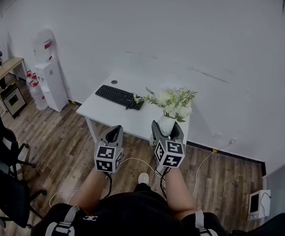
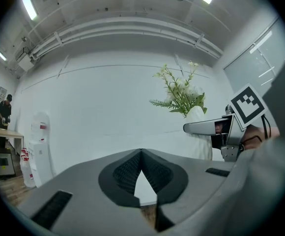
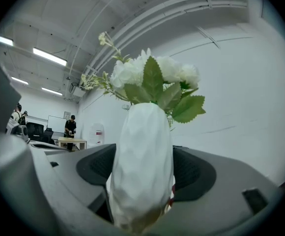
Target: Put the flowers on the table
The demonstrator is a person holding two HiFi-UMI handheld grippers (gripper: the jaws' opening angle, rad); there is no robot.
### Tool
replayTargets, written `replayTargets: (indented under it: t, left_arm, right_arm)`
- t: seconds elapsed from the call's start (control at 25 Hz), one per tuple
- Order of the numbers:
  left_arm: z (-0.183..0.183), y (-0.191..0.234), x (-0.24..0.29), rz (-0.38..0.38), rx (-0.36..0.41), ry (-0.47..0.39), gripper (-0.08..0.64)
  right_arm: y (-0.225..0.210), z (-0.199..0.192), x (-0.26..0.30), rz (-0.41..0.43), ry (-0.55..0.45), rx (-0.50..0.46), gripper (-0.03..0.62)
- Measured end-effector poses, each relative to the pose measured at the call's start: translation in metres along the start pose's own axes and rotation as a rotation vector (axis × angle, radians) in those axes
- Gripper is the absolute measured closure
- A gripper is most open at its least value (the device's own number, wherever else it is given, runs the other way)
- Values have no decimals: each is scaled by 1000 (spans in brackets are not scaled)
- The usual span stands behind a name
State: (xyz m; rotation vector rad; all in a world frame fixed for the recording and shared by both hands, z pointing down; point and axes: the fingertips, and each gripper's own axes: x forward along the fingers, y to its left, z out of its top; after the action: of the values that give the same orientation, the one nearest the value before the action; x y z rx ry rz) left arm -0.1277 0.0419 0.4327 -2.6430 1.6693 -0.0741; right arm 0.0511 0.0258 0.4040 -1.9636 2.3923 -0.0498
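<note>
Over the near edge of the white worktop, the right gripper clamps a white vase of flowers. A keyboard lies farther back. Alongside, the left gripper is closed and empty.

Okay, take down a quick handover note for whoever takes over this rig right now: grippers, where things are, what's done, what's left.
Left gripper: shut, nothing in it.
Right gripper: shut on the white vase, held upright in the air, flowers in it.
White table: ahead of the person, with a keyboard on it; the near side is bare.
Done: vase is in the grip.
Left: bring it over the table, set it down on the bare part, release.
</note>
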Motion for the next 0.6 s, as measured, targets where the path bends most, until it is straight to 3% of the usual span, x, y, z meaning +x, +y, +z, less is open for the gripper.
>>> replayTargets:
  t: [0.6]
  left_arm:
    - [-7,33,249,9,-10,77,558]
  right_arm:
    - [-108,-18,241,64,59,41,232]
